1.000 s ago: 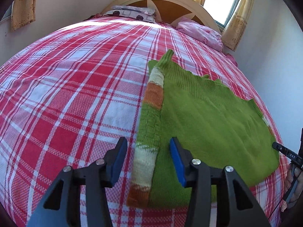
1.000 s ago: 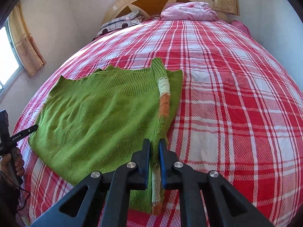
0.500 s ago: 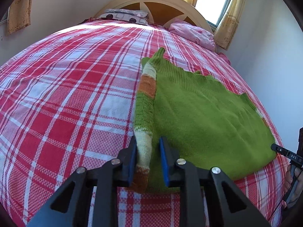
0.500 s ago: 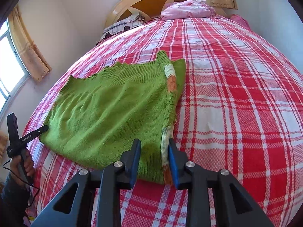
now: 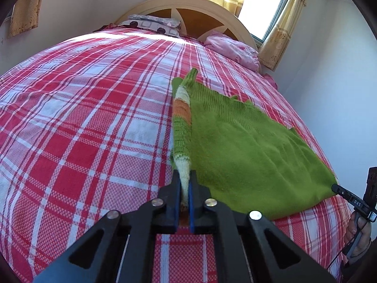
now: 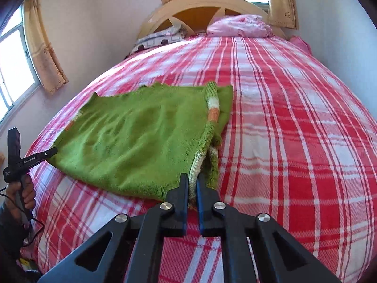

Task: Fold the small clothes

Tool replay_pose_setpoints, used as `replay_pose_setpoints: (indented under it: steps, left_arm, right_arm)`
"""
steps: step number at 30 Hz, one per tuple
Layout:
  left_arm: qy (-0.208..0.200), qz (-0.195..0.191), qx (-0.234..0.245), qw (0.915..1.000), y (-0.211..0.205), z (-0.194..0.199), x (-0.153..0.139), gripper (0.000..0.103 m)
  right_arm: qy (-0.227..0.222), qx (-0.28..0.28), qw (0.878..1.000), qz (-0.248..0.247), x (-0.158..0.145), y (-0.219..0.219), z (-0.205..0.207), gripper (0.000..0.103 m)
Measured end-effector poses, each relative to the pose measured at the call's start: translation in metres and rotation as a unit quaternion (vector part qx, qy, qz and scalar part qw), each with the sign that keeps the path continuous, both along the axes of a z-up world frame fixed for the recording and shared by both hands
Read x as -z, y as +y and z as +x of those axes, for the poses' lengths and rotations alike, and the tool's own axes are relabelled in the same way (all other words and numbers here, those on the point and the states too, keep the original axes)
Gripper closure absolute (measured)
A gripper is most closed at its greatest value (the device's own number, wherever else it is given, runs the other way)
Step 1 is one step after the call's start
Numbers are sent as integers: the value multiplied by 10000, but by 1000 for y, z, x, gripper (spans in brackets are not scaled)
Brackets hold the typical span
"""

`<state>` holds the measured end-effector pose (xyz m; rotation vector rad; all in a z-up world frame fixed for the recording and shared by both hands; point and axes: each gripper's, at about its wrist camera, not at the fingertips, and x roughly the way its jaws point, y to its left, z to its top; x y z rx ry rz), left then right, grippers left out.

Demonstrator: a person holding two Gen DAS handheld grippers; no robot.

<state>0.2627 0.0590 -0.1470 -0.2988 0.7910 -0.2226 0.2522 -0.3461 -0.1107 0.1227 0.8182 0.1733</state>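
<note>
Both tongs, left [image 5: 185, 188] and right [image 6: 193, 184], have just clamped onto the green sweater's [image 5: 247, 146] striped sleeve [image 5: 181, 127].

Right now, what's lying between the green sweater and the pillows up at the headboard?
Nothing but bare red plaid bedspread lies between the green sweater and the pillows; the right wrist view shows the whole stretch.
</note>
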Motion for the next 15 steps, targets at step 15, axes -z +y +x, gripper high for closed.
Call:
replay_pose_setpoints:
  steps: [15]
  left_arm:
    - [257,317,147,9991,-2,1,16,92]
  right_arm:
    - [328,450,9984,37,15,-10,-6,82]
